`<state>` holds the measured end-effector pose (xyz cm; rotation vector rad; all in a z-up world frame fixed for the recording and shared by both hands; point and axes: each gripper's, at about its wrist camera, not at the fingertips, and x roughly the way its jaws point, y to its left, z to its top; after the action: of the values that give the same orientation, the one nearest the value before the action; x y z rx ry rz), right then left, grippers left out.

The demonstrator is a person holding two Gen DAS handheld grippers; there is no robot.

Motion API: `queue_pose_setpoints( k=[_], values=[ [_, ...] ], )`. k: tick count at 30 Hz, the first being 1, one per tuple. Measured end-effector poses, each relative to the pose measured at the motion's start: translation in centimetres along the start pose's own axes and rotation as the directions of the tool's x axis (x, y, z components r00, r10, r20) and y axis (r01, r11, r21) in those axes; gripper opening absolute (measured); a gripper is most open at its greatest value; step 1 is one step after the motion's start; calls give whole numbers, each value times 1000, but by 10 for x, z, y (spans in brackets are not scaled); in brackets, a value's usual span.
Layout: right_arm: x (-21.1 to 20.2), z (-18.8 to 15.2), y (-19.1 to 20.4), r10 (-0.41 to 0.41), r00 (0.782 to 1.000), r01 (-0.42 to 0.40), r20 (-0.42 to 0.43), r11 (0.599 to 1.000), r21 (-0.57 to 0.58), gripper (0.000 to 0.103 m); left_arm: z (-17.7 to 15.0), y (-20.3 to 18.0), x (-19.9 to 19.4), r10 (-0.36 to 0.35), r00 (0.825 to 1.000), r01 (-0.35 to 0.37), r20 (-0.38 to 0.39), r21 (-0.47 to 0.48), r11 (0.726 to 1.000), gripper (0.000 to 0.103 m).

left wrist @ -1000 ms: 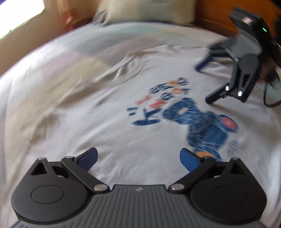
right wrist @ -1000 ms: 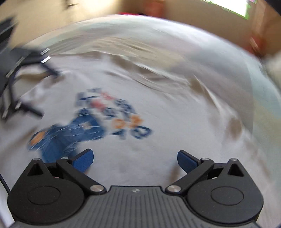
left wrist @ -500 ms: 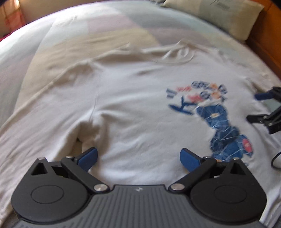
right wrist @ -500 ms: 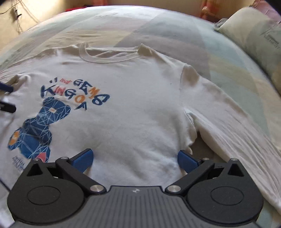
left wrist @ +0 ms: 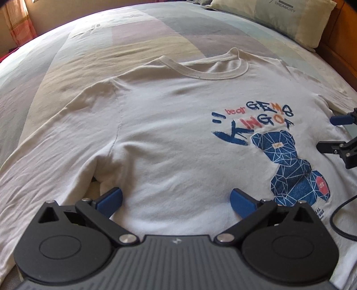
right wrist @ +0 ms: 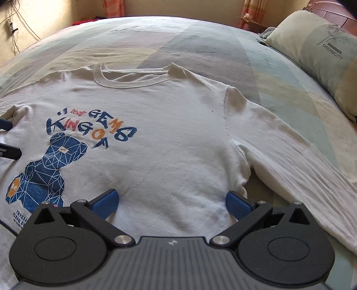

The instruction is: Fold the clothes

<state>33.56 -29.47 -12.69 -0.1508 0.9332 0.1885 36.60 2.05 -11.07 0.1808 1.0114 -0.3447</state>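
Left wrist view: white long-sleeved shirt (left wrist: 174, 138) lay face up, spread flat on the bed (left wrist: 125, 40), collar toward the far side, pillow (left wrist: 279, 17) beyond it. Blue bear print (left wrist: 290, 165) sat on the chest. Left gripper (left wrist: 176, 199) hovered over the lower body of the shirt near the sleeve seam, jaws spread wide, grasping nothing. Right gripper (left wrist: 332, 133) entered at the right edge, jaws apart, over the shirt.

Right wrist view: right gripper (right wrist: 170, 201) was released and empty, over the shirt's (right wrist: 169, 142) lower body; one blue pad (right wrist: 237, 206) sat near the underarm. The sleeve (right wrist: 301, 169) extended rightward across the bed (right wrist: 200, 40).
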Motion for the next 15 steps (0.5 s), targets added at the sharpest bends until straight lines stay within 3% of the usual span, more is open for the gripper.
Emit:
queue_pose_setpoints(
  k=[3,10,12,15],
  values=[
    [-1,2,1,-3,1000,2,-22,1000,-8,103,-2,0,-1,-1,1000,1,12,-1,1000,102],
    [-10,-4,4,-15,1000,15,-18,1000,-8,103,-22,-2,-13,20,992,-21,124,3,1000,102],
    [-25,-7,10,-59,998,60,-14,997,44,103,-29,-6,-25,53,991,-49,120,-36,998,102],
    [-55,-20,24,-62,998,59,20,991,120,103,-43,-23,-53,70,990,-64,119,-58,996,102]
  ],
)
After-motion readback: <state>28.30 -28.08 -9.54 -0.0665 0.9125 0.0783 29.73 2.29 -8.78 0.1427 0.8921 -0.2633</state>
